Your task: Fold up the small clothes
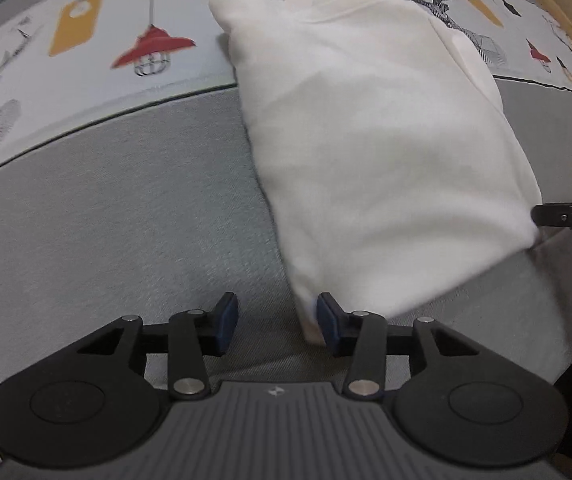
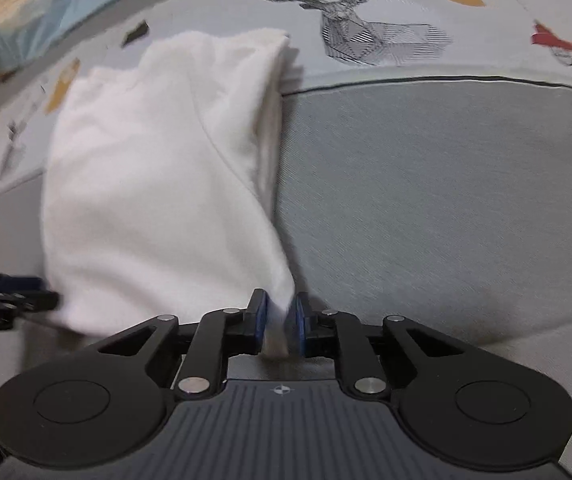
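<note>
- The folded white cotton garment point(image 1: 386, 152) lies on the grey printed bed cover point(image 1: 125, 208).
- Right tool point(image 2: 279, 322) pinches a near corner – probably to keep that fold edge in line.
- Left tool point(image 1: 277, 322) is spread, with the other corner just touching one pad – not gripped.

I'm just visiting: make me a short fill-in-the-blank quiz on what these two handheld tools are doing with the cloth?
1. The folded garment is ____ in colour.
2. The right tool has a ____ of the garment between its pads.
3. The left tool stands ____, with the cloth beside one pad.
4. The printed cover shows a ____ head.

Missing words: white; corner; open; deer
</note>
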A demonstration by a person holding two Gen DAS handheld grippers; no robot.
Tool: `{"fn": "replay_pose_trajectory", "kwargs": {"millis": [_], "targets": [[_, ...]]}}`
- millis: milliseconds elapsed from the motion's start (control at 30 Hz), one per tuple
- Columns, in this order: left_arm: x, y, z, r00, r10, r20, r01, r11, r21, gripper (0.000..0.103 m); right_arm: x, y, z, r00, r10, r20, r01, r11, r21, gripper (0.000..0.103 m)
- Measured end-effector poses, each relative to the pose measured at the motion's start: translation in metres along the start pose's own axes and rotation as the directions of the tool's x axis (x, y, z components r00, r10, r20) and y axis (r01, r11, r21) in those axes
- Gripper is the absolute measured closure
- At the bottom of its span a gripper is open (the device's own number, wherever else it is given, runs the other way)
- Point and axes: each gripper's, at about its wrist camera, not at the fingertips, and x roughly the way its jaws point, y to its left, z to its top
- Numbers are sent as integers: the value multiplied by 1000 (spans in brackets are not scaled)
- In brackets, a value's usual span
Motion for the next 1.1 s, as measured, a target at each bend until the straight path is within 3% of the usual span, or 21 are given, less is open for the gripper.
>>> {"fn": "replay_pose_trajectory", "kwargs": {"millis": [100,200,267,333,400,500,567,667,733,833,967,1033,1100], "targets": [[-27,-3,-14,993,90,82,-93,995,28,49,-15,0,-7,996,-84,35,85,996,-23,80],[-66,2,-31,967,162,195,-161,987,-20,28,-48,4,-13,974,-138,182,149,988,-48,79],[-98,-4,-45,928,203,313,-197,979,-51,19,-82,4,-19,943,-131,305,146,989,-26,74],[-132,-16,-64,869,245,431,-240,968,-67,17,-116,5,-31,905,-130,406,134,991,20,56],[-160,-32,-84,820,263,508,-261,962,-77,15,-147,7,-46,868,-115,484,109,993,41,48],[-183,-61,-111,779,238,580,-243,967,-70,10,-182,22,-82,807,-58,588,86,996,-20,39],[-188,-78,-130,766,232,599,-241,968,-66,10,-195,29,-112,773,-28,634,89,994,-64,35],[-186,-100,-156,765,204,611,-211,975,-62,10,-200,38,-146,759,7,652,58,995,-79,35],[-180,-110,-168,784,208,585,-201,976,-78,10,-202,42,-164,752,30,659,32,996,-82,34],[-171,-113,-179,818,199,540,-151,980,-132,10,-193,55,-181,773,10,635,55,995,-83,34],[-146,-101,-189,807,249,535,-178,967,-182,1,-184,69,-186,797,-1,604,79,992,-102,34],[-131,-95,-182,851,255,459,-173,962,-212,1,-177,75,-184,810,-11,587,101,988,-121,34],[-129,-90,-178,857,212,469,-121,969,-217,1,-171,81,-183,817,-24,576,123,983,-133,34]]}}
